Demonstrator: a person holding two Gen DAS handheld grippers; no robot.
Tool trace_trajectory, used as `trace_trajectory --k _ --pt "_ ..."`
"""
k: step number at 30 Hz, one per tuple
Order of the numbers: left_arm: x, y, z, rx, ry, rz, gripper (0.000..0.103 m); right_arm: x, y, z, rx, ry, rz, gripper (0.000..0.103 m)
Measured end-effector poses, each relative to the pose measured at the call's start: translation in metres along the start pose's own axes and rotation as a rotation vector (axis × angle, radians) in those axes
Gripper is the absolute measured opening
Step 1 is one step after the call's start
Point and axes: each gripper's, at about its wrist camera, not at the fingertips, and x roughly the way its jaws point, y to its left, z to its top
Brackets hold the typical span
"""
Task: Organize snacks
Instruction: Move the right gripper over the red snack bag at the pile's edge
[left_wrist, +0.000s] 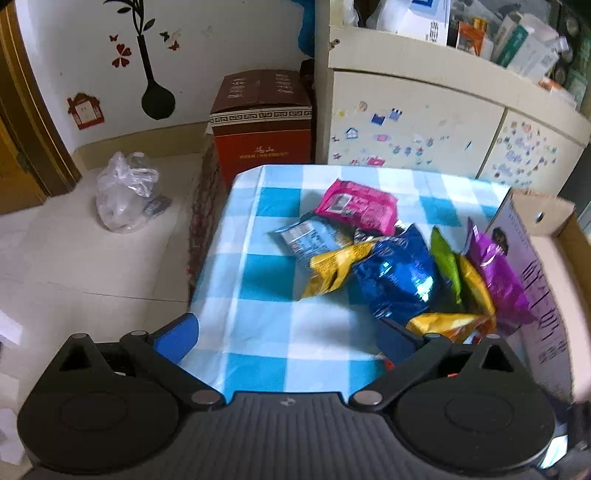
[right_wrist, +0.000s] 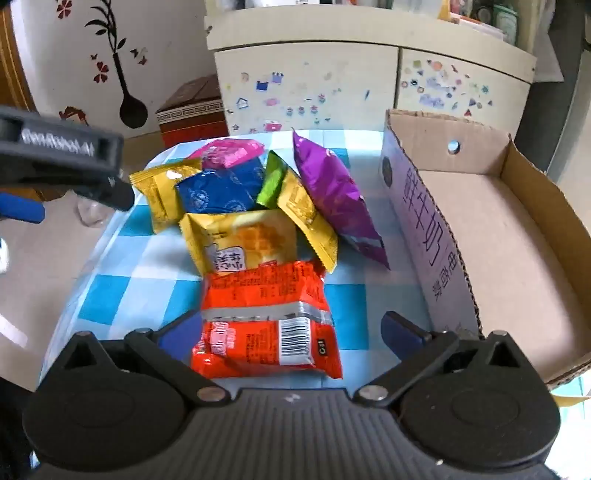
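Observation:
A pile of snack packets lies on the blue-and-white checked tablecloth (left_wrist: 258, 280): pink (left_wrist: 356, 205), light blue (left_wrist: 310, 236), yellow (left_wrist: 332, 269), dark blue (left_wrist: 399, 280), green (left_wrist: 447, 262) and purple (left_wrist: 498, 273). My left gripper (left_wrist: 288, 341) hovers open over the cloth just left of the pile, with nothing between its fingers. My right gripper (right_wrist: 290, 334) is open too. A red packet (right_wrist: 266, 321) lies flat between its fingers, which stand apart from it. Behind the red packet lies a yellow packet (right_wrist: 243, 240), then the dark blue (right_wrist: 221, 190) and purple (right_wrist: 332, 195) ones.
An open cardboard box (right_wrist: 498, 229) stands on the table right of the pile, its printed side wall (left_wrist: 535, 280) facing the snacks. A sticker-covered cabinet (left_wrist: 406, 125) stands behind the table. A red-brown carton (left_wrist: 262, 122) and a plastic bag (left_wrist: 125, 192) sit on the floor at left.

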Motion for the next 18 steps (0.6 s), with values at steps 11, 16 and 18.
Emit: trace_trajectory --k 11,16,18 --pt "-0.016 0.010 -0.001 -0.049 0.042 -0.054 0.103 -0.018 0.002 0.042 0.029 0.084 -0.015 0.102" --pt "-0.026 0.000 0.001 0.012 -0.004 0.023 0.103 -0.014 0.007 0.056 -0.001 0.141 0.016 0.102" --pt "-0.026 0.000 0.002 0.014 -0.006 0.036 0.103 -0.014 0.007 0.056 -0.006 0.146 0.009 0.102"
